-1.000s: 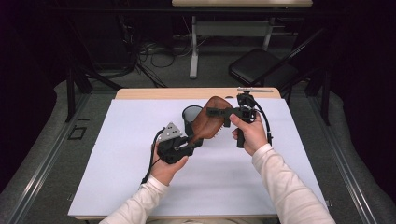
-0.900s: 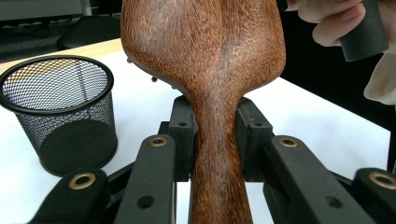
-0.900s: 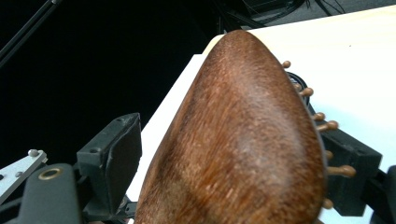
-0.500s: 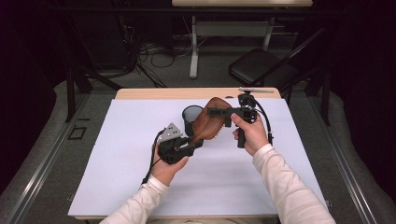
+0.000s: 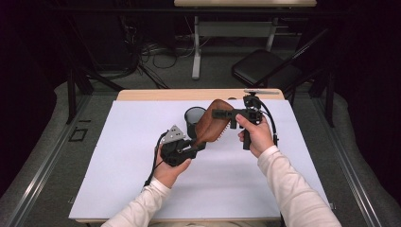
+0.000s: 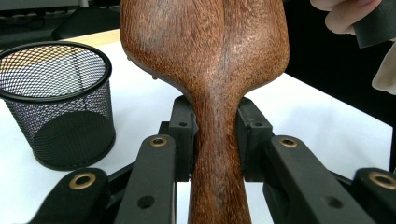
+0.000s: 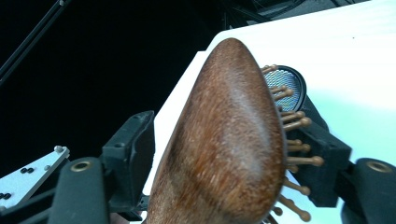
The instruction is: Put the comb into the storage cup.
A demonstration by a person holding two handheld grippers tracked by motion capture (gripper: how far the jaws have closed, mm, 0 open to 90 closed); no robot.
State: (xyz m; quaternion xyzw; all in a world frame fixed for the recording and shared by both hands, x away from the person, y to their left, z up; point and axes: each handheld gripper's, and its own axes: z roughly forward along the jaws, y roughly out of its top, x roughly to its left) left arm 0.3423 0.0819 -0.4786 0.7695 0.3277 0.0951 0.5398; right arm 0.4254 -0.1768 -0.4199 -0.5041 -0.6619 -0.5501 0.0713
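table (image 5: 118, 189): covered by a white sheet, wooden edge seen at the far side | chair (image 5: 265, 71): black, placed on the floor beyond the table | cables (image 5: 151, 52): strewn on the floor

Pretty plain setup: a wooden table (image 5: 142, 94) with a big white sheet (image 5: 118, 179) covering nearly the whole top, and one black mesh cup (image 5: 193, 119) standing upright on that sheet toward the far edge
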